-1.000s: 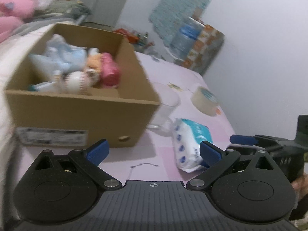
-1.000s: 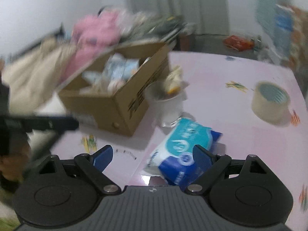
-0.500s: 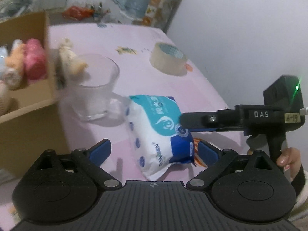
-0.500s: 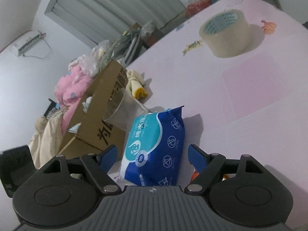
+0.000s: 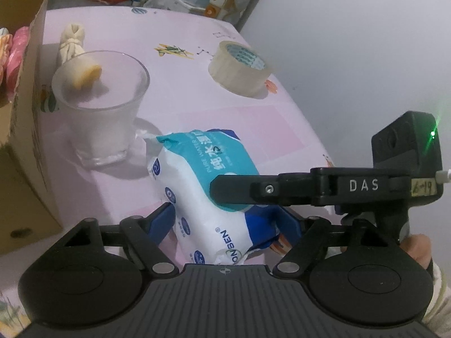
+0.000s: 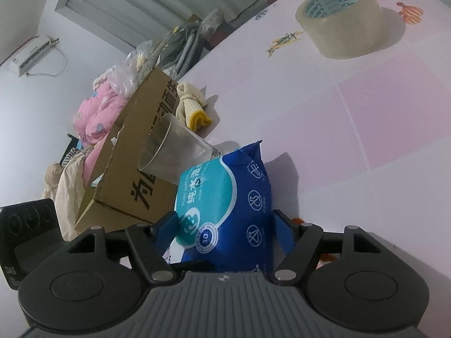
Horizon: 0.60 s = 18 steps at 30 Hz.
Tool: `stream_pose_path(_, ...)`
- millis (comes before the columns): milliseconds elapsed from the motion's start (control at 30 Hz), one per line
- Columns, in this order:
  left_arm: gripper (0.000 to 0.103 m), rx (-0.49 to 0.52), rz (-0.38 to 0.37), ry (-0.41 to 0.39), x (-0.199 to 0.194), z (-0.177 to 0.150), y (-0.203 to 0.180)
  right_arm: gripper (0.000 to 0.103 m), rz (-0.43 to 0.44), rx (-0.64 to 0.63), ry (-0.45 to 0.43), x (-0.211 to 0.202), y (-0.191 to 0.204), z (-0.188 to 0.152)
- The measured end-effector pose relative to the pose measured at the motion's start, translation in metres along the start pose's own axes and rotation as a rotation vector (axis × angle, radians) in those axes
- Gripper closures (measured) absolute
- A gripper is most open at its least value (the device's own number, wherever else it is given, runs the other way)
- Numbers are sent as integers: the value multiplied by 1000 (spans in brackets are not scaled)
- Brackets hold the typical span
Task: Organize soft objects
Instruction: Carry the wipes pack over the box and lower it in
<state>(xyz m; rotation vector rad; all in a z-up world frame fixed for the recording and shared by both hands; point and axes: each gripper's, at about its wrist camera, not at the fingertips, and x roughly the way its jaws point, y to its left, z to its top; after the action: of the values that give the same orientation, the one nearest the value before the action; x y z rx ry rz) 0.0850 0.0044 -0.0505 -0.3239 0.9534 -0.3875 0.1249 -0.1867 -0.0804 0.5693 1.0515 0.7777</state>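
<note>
Both tongs have just been closing around the pack of wet wipes (image 5: 203,197), which lies on the pink table (image 5: 253,129) close to its near edge. The left gripper (image 5: 225,222) has its blue pads at the two sides of the pack; whether they already press it, I cannot tell. The right gripper (image 6: 225,225) has its pads tight against the pack and the wrapper looks squeezed, so it grasps it.

Only the left view shows the right gripper's black finger lying across the pack, and part of a hand (image 5: 417,250) behind it. Only the right view shows the printing on the wall of the cardboard box (image 6: 135,169) and the heap of pink cloth (image 6: 95,118) behind the box.

To the right of the pack the table edge is near. Between the pack and the roll of tape (image 5: 239,67) the table is free.

A glass (image 5: 104,107) stands just beside the pack and close to the box. A cream knotted cloth (image 5: 72,42) lies behind the glass. Inside the box, pink soft things (image 5: 17,50) show at the edge.
</note>
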Motion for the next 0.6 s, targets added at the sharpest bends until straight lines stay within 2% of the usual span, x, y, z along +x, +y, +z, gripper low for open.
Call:
stream_pose_path(233,25,19,-14,-39,-15,-5,-24,42,-20,-12,-56,-31,15,-15)
stream_pose_path(433,25,54,-34,-152,-56,-6,-48,42,-33,-111,-160,-66,58,-20)
stream_pose_path(600,25,61,11,-281,-108,0,-50,42,13,-233,-200,-71,112,-6)
